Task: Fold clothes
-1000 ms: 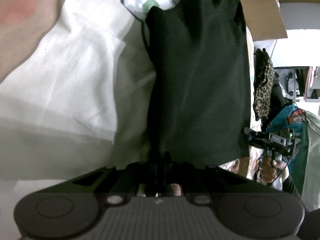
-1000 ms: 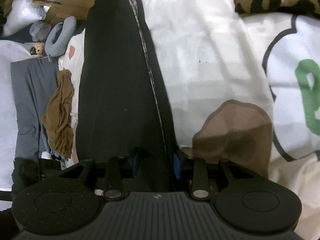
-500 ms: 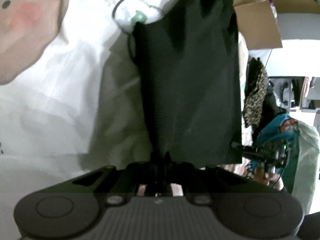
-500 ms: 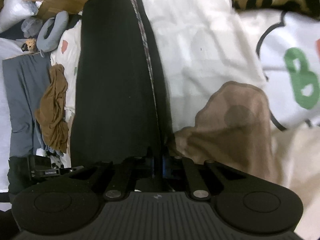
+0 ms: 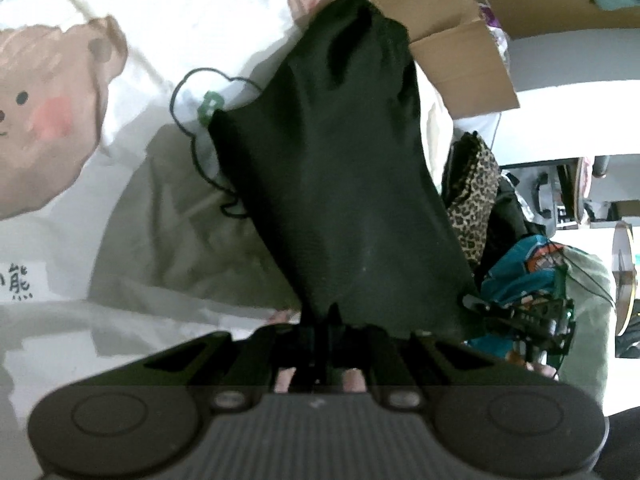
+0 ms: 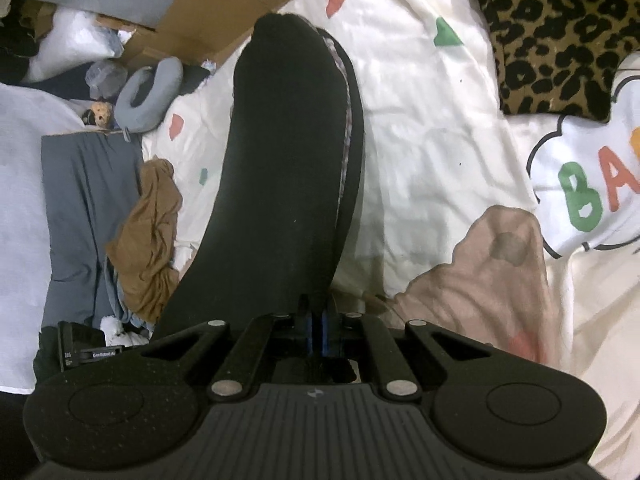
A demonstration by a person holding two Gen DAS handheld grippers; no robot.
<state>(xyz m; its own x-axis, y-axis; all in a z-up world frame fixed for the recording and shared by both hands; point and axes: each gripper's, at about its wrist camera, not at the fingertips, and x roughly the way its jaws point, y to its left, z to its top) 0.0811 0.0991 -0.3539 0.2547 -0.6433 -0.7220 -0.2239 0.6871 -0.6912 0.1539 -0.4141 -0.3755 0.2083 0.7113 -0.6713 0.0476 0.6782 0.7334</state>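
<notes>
A black garment (image 5: 344, 184) hangs above the white printed bedsheet (image 5: 132, 184), stretched between both grippers. My left gripper (image 5: 320, 322) is shut on one corner of its near edge. The right gripper shows at the right of the left wrist view (image 5: 520, 320), at the garment's other corner. In the right wrist view the same black garment (image 6: 288, 168) runs away from me as a long folded strip with a patterned lining edge, and my right gripper (image 6: 318, 316) is shut on its near end. The cloth's far end droops toward the sheet.
A leopard-print garment (image 6: 560, 36) lies at the sheet's far right. Brown tights (image 6: 148, 236) and grey trousers (image 6: 76, 208) lie left of the sheet. Cardboard boxes (image 5: 460, 48) stand beyond the bed. A bear print (image 5: 44, 128) marks the sheet.
Both grippers have risen and pulled back with the black garment, so more of the sheet, the bear print and the boxes shows. The right gripper's fingers have closed tighter on the cloth.
</notes>
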